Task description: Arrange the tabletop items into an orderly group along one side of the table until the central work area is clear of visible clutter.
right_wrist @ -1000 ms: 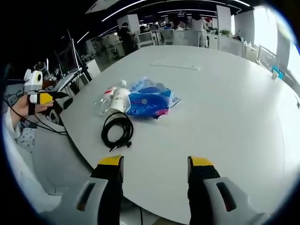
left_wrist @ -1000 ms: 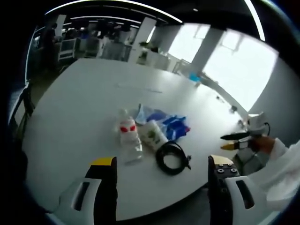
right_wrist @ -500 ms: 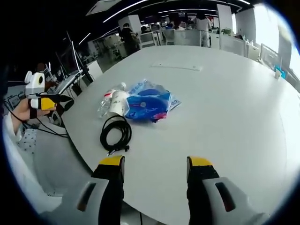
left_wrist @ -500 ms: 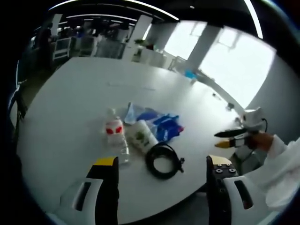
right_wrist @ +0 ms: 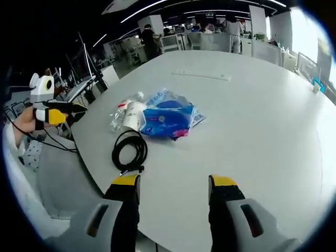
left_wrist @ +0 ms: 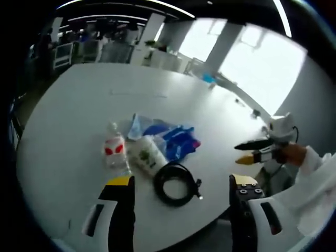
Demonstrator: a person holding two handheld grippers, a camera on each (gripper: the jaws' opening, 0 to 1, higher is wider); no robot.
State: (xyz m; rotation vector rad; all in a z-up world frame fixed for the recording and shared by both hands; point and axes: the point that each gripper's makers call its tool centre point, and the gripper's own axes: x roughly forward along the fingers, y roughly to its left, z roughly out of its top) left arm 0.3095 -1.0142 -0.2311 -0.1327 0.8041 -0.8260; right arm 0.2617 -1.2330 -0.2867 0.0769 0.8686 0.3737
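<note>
Left gripper (left_wrist: 178, 189): two pale grey moulded jaws, each with a dark oblong slot on its upper face, a black inner face and a yellow tip cap. Right gripper (right_wrist: 173, 186): identical build, grey bodies with dark slots, black inner faces, yellow caps. In the left gripper view, the right gripper shows slim black fingers with yellow at the base. The person wears a white sleeve (left_wrist: 310, 184). A thin black cable (right_wrist: 44, 143) trails below the left hand (right_wrist: 26, 123).

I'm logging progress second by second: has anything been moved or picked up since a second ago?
Nothing grabbed or moved. Only the cameras shifted a little. Both grippers, left and right, stay open and empty; bottle, white tube, blue bag and black cable lie as before.
</note>
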